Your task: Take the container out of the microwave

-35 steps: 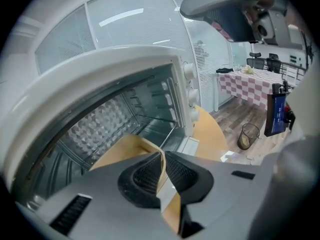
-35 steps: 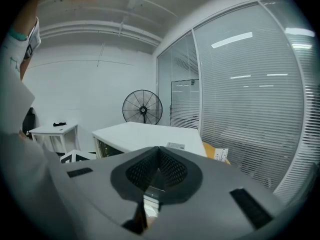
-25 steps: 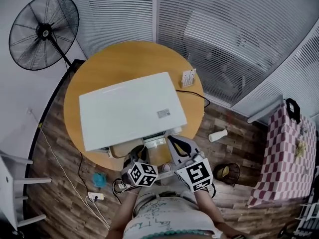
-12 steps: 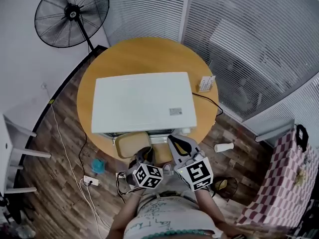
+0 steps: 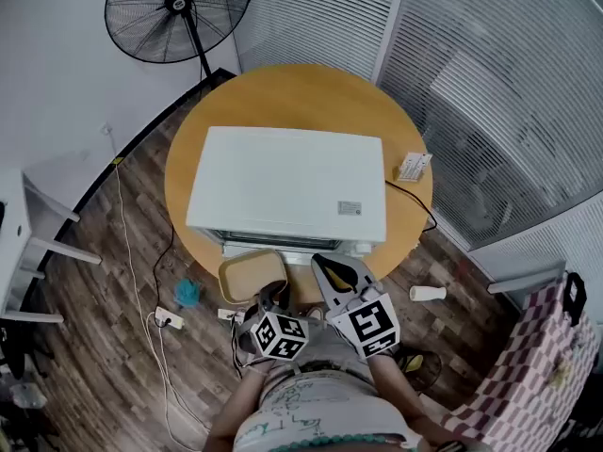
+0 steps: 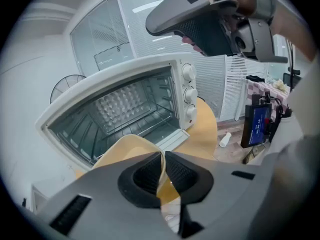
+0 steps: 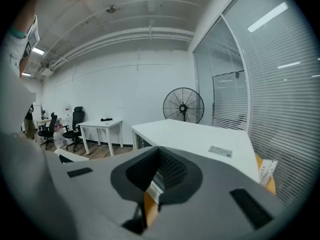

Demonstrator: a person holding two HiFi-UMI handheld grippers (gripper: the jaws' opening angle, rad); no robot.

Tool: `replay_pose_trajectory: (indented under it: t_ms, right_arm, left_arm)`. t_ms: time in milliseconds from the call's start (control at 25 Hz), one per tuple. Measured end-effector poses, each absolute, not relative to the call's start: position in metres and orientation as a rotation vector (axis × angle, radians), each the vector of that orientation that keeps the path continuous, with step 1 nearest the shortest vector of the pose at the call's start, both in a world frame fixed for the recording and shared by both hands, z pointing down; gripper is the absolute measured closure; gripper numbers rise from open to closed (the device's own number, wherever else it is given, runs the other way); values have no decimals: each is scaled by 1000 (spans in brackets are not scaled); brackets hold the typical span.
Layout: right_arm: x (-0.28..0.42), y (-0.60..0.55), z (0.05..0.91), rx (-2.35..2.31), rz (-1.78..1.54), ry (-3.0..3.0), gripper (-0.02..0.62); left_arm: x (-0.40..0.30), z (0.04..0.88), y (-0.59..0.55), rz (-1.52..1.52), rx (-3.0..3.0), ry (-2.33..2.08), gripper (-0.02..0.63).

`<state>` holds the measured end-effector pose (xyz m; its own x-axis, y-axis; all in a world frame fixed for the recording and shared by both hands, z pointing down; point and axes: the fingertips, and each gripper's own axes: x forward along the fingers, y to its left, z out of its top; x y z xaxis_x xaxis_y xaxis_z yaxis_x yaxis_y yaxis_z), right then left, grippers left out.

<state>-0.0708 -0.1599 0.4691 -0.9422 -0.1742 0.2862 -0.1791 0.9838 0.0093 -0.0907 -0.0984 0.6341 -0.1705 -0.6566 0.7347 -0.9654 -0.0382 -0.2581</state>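
A white microwave (image 5: 287,191) stands on the round wooden table (image 5: 292,92), and its open front shows a wire rack (image 6: 125,109) inside. The tan container (image 5: 250,273) hangs just in front of that opening, outside the cavity. My left gripper (image 5: 268,297) is shut on the container's near rim (image 6: 127,146), and the thin wall shows pinched between the pads (image 6: 145,176). My right gripper (image 5: 325,264) hovers to the right of the container at the microwave's front right corner. Its jaws are together and hold nothing (image 7: 159,176). From the left gripper view the right gripper (image 6: 200,19) appears overhead.
A standing fan (image 5: 174,12) is behind the table and a small card (image 5: 412,166) lies on its right edge. On the wood floor lie a white bottle (image 5: 426,293), a power strip (image 5: 170,318) with cables and a blue object (image 5: 188,292). A checkered cloth (image 5: 537,375) sits at right.
The head view has swung, so the microwave and table now sit more to the right and lower. The container in the left gripper shows more fully in front of the microwave. Both grippers shifted slightly.
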Motion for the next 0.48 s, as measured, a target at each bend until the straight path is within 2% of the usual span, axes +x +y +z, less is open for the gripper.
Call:
replay_pose_trajectory:
  t_ms: [480]
  right_arm:
    - [-72, -151, 472, 194, 22, -2821, 603]
  left_arm:
    - [-84, 626, -96, 1058, 1702, -1859, 569]
